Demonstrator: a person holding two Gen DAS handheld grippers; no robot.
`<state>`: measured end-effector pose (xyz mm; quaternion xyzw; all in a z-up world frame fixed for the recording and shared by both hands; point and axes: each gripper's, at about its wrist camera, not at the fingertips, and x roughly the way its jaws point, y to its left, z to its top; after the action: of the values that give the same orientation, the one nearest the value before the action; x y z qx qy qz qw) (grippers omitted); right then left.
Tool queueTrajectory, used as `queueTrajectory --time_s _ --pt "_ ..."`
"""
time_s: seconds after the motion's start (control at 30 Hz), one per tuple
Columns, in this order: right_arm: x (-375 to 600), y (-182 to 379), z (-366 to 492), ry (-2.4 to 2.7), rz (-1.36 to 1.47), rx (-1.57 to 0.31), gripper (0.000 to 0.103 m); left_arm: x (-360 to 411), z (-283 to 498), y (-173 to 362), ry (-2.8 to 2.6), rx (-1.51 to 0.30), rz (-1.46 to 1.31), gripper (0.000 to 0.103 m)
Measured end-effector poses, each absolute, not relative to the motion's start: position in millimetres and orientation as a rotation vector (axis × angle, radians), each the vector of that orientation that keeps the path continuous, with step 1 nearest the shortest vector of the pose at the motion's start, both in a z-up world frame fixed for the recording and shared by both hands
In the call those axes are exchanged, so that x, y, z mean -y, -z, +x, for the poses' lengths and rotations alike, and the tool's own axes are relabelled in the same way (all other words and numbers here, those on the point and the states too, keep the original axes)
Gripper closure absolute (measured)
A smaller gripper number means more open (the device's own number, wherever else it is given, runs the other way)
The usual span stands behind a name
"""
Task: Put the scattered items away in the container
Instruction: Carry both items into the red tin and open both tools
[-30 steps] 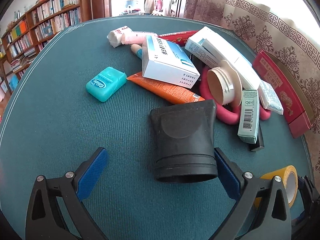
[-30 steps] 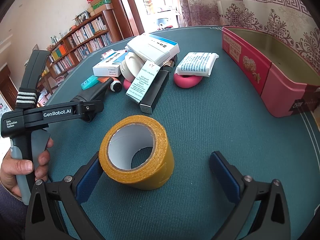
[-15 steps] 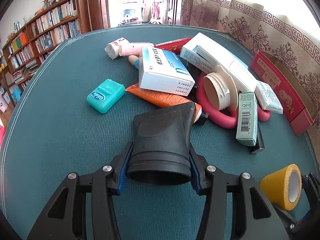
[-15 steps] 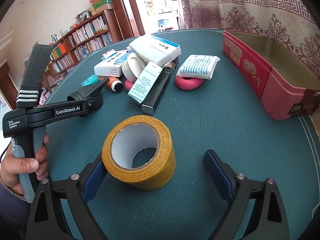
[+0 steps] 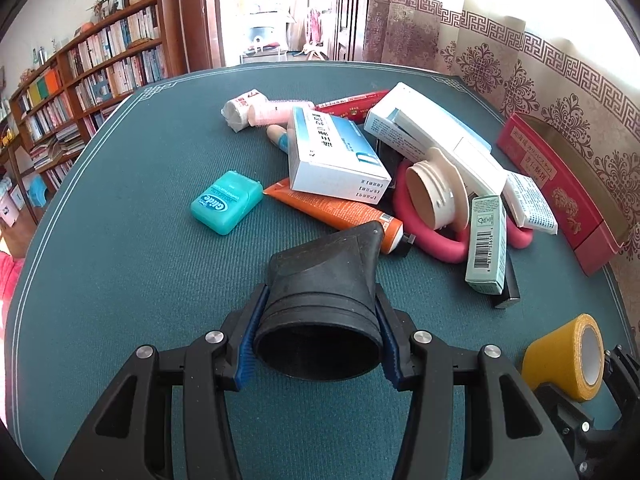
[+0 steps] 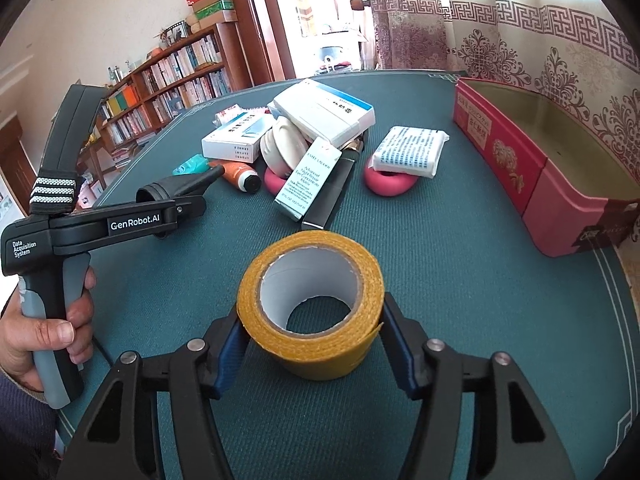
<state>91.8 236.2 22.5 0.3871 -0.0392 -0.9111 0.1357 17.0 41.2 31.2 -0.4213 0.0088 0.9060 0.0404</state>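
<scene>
My left gripper [image 5: 318,320] is shut on a black funnel-shaped nozzle [image 5: 324,276], blue pads pressing both sides of its wide ribbed end; its narrow end points at the pile. The right wrist view shows that gripper [image 6: 188,200] from the side with the nozzle [image 6: 180,186] in it. My right gripper [image 6: 312,316] has its jaws closing on a yellow tape roll [image 6: 320,344] lying on the green table, and both pads touch the roll's sides. The open red and pink box [image 6: 520,172] stands at the right edge, nothing visible inside.
A pile lies mid-table: white cartons [image 5: 336,160], an orange tube [image 5: 332,208], a teal floss case [image 5: 226,202], a pink ring [image 5: 440,244], a cream jar lid [image 5: 436,196], a pale green carton [image 5: 486,252]. A white packet on a pink ring [image 6: 408,152] lies near the box. A hand [image 6: 52,328] holds the left gripper's handle.
The left jaws closed on the nozzle, and it now sits tilted between the pads. The right jaws narrowed from wide open until the pads met the tape roll.
</scene>
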Motion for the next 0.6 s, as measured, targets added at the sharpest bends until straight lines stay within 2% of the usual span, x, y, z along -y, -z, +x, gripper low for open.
queueTrajectory --time_s 0.6 --pt "-305.9 -62.3 89.8 2.880 0.905 0.284 0.038 -78.5 15.0 -63.4 -2.766 -0.085 -1.172 0.051"
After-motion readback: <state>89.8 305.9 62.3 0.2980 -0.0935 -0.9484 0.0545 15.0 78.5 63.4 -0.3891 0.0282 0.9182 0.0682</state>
